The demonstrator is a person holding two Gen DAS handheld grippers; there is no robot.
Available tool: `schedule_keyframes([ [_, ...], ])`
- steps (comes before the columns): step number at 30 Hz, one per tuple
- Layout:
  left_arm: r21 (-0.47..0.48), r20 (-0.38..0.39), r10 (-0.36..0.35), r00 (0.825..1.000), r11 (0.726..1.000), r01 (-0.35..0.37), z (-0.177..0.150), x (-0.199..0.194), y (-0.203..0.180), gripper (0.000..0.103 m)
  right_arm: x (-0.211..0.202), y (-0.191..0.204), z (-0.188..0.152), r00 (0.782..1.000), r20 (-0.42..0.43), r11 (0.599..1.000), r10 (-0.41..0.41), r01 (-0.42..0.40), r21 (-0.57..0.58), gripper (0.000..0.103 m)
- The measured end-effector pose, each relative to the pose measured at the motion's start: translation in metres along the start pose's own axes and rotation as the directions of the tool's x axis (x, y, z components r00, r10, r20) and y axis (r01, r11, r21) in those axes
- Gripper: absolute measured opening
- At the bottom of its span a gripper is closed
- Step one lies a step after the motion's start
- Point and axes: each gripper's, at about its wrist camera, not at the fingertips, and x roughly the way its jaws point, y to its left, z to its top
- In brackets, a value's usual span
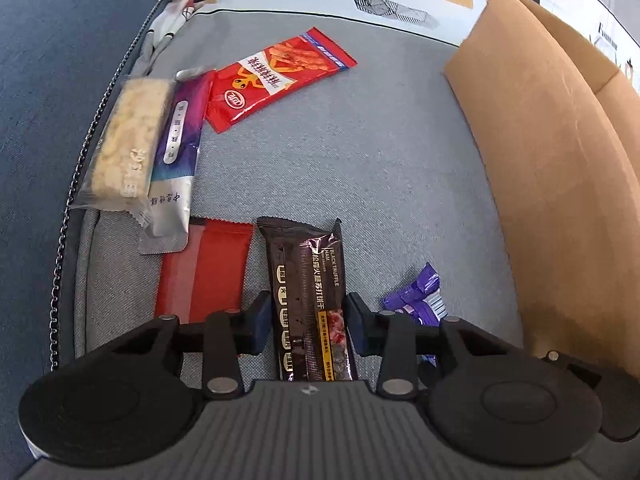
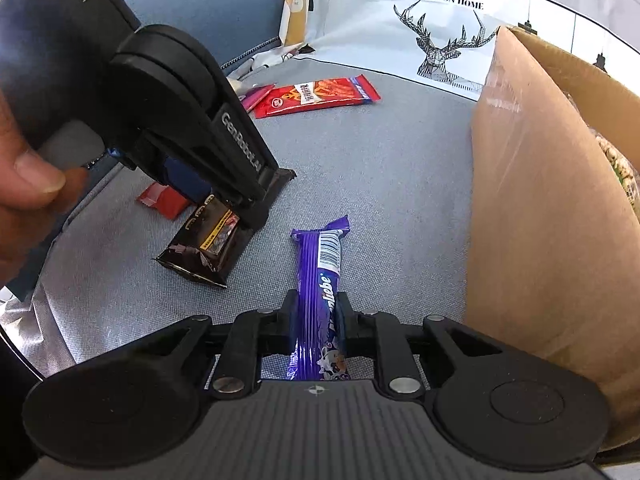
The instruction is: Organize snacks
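1. The left gripper (image 1: pixel 308 316) has its jaws drawn in against the dark cracker pack (image 1: pixel 310 300), which lies on the cushion (image 1: pixel 360 168).
2. The right gripper (image 2: pixel 318 320) is clamped on the purple bar (image 2: pixel 318 280), beside the box (image 2: pixel 540 240).
3. Something is already in the box; four packs wait at the cushion's far-left edge, the striped red pack (image 1: pixel 276 76) among them.

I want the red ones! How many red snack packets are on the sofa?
2. A printed red snack packet lies far back on the cushion; a plain red packet lies left of the dark cracker pack. Others may be hidden.
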Motion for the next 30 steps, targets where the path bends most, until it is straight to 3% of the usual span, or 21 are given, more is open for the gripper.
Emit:
schedule_keyframes([
  [12,0.038,0.014,0.011,1.0,0.999,-0.011,-0.001,-0.001,-0.006,0.042,0.0,0.001,-0.001,1.0,0.011,1.0,-0.009,0.009,-0.014,0.017],
  [18,-0.013,0.118,-0.055,0.992,0.998,0.057,0.005,-0.02,-0.003,0.042,-0.017,0.002,0.002,0.995,0.095,1.0,-0.016,0.017,-0.007,0.016],
  [24,-0.048,0.232,-0.114,0.966,0.991,0.128,0.007,-0.043,0.001,0.042,-0.042,0.003,0.005,0.983,0.181,1.0,-0.029,0.03,-0.004,0.016],
  [30,-0.067,0.341,-0.181,0.923,0.974,0.216,0.01,-0.065,0.007,0.042,-0.081,-0.006,0.015,0.965,0.258,0.998,-0.053,0.039,0.056,0.016],
])
